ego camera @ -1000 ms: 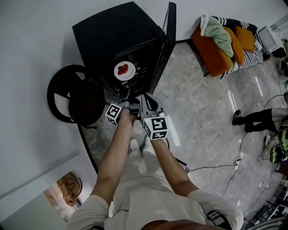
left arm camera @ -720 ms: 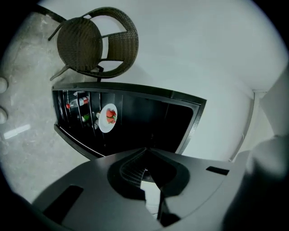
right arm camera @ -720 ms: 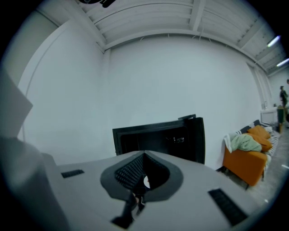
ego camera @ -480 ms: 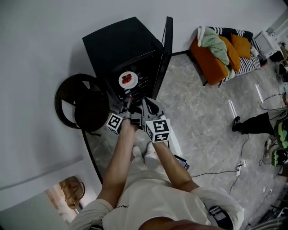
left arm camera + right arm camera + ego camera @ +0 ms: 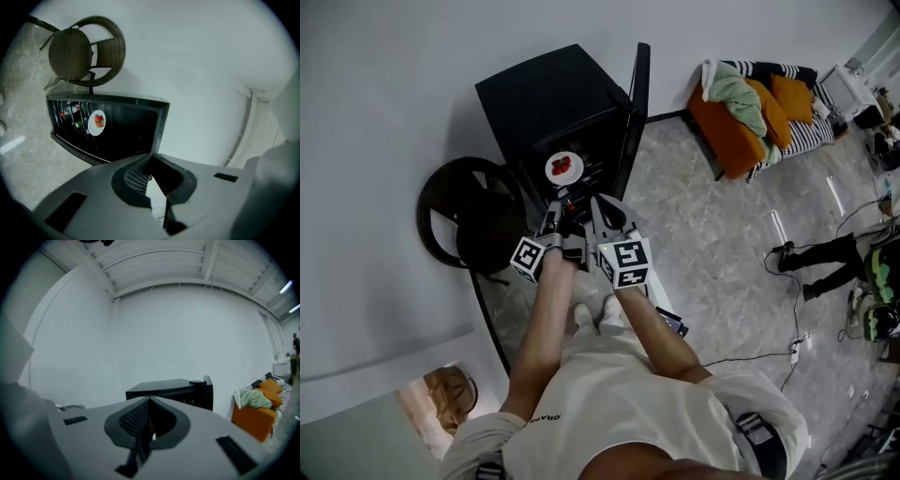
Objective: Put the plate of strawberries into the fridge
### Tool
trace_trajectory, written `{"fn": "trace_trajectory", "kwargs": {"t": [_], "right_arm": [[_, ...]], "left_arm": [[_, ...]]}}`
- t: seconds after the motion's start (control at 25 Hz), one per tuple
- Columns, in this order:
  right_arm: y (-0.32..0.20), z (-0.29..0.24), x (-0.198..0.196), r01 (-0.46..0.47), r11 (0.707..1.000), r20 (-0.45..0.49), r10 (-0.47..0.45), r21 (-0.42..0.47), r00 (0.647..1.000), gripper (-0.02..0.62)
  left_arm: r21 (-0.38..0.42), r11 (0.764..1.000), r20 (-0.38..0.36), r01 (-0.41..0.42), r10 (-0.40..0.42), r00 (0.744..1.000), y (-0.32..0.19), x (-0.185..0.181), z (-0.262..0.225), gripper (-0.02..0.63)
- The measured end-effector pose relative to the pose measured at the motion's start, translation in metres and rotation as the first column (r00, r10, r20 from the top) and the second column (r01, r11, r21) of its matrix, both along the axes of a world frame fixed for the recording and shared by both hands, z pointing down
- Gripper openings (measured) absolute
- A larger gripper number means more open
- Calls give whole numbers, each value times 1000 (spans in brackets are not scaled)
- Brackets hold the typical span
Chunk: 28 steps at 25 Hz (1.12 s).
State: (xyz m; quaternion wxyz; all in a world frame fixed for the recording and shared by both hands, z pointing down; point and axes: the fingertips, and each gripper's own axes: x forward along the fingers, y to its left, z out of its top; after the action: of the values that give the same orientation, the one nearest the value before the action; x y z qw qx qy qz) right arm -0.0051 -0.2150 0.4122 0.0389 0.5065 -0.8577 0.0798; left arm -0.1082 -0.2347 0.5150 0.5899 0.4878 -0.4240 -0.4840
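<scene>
At the left, a wicker chair (image 5: 457, 214) stands just beside the black fridge (image 5: 548, 89). The left tool (image 5: 554, 211) is clenched on nothing and held level before the open front. The plate of strawberries (image 5: 563, 167) already sits on a shelf inside. The right tool (image 5: 600, 211) is likewise clenched and empty. What remains looks like the door (image 5: 635, 103). A steady push on its outer edge, not a slam, should keep the plate from sliding.

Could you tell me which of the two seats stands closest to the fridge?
The dark round wicker chair, right beside the black fridge; the orange sofa stands farther off, past the open door.
</scene>
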Motion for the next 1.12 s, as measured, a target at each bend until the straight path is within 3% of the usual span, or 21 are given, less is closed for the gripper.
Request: {"fn": "trace_trajectory", "kwargs": {"t": [0.44, 0.68, 0.96, 1.12], "right_arm": [[22, -47, 7, -1, 999, 18, 0, 44, 1000, 12], [31, -65, 1, 32, 998, 14, -33, 57, 999, 12], [42, -67, 6, 36, 998, 4, -37, 53, 999, 12], [43, -71, 16, 22, 998, 12, -23, 54, 1000, 12]], "left_arm": [[86, 995, 76, -55, 49, 996, 28, 9, -53, 0], [140, 985, 168, -102, 78, 983, 38, 17, -83, 0], [216, 967, 323, -137, 61, 944, 45, 19, -112, 0], [261, 948, 447, -181, 47, 893, 50, 22, -130, 0]]}}
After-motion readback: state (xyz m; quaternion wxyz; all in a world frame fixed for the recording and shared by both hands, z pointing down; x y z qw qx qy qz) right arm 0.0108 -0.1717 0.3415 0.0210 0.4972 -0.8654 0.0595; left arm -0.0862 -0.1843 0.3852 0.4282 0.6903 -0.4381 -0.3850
